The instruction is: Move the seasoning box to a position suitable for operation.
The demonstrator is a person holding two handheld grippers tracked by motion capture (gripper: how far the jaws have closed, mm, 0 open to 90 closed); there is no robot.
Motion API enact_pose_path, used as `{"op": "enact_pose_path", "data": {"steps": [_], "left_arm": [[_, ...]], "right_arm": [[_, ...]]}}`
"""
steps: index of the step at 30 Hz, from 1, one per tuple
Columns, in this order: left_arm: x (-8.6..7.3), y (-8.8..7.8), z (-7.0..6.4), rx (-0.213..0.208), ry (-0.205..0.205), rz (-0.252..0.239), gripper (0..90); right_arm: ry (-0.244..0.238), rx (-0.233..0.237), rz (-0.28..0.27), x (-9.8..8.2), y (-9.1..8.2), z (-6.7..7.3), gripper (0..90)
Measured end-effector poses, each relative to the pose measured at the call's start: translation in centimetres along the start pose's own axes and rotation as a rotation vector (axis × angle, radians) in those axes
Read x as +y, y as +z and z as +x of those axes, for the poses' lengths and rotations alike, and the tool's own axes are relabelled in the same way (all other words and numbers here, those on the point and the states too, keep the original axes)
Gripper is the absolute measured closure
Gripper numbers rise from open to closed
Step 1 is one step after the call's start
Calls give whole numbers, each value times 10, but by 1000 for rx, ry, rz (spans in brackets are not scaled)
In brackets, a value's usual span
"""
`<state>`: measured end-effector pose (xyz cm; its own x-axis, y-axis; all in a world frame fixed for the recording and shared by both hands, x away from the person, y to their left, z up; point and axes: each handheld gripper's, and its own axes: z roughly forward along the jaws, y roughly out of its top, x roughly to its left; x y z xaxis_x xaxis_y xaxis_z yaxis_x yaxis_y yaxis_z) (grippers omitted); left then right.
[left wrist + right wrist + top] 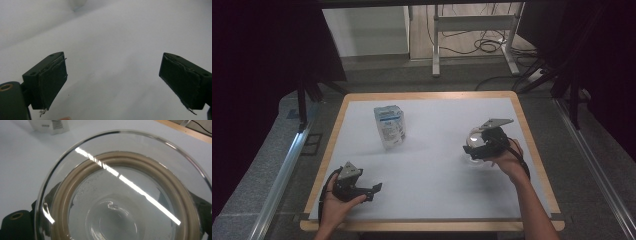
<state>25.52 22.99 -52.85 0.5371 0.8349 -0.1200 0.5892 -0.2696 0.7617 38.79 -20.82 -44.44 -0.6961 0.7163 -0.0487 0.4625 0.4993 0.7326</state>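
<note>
right gripper view: i see glass lid with beige seal ring clamped in my right gripper, right half of table. left gripper jaws spread wide, nothing between, near front-left corner. white pouch stands mid-table.

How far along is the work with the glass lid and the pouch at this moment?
Done: the right gripper is closed around the glass lid, whose tan seal ring faces its camera. In hand: the lid is held low over the table, right of centre. Left: the left gripper is open and idle near the front edge, and the white and blue pouch stands untouched mid-table. Whether the lid is lifted off the surface is hard to tell.
</note>
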Motion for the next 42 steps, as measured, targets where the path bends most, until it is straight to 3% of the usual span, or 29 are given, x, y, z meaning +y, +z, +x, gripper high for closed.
{"op": "enact_pose_path", "data": {"steps": [9,12,18,24,26,31,35,37,42], "left_arm": [[-1,0,0,1,0,4,79],[-2,1,0,4,-1,10,79],[-2,3,-2,-1,3,18,79],[-3,3,-3,-2,5,19,79],[-3,3,-3,-2,5,18,79],[-3,1,-2,-3,4,15,79],[-3,0,-2,-1,0,11,79],[-3,-1,-2,0,0,9,79],[-4,-2,-1,2,-2,4,80]], "right_arm": [[-21,44,20,-29,-8,15,112],[-42,82,28,-37,-10,23,112],[-80,129,79,-43,-2,28,111],[-93,140,80,-44,0,28,102],[-79,119,45,-43,-5,28,57],[-61,101,-14,-41,-18,29,55],[-17,114,-115,-38,-36,29,66],[6,109,-158,-37,-45,28,106],[105,7,-209,-43,-68,26,341]]}}
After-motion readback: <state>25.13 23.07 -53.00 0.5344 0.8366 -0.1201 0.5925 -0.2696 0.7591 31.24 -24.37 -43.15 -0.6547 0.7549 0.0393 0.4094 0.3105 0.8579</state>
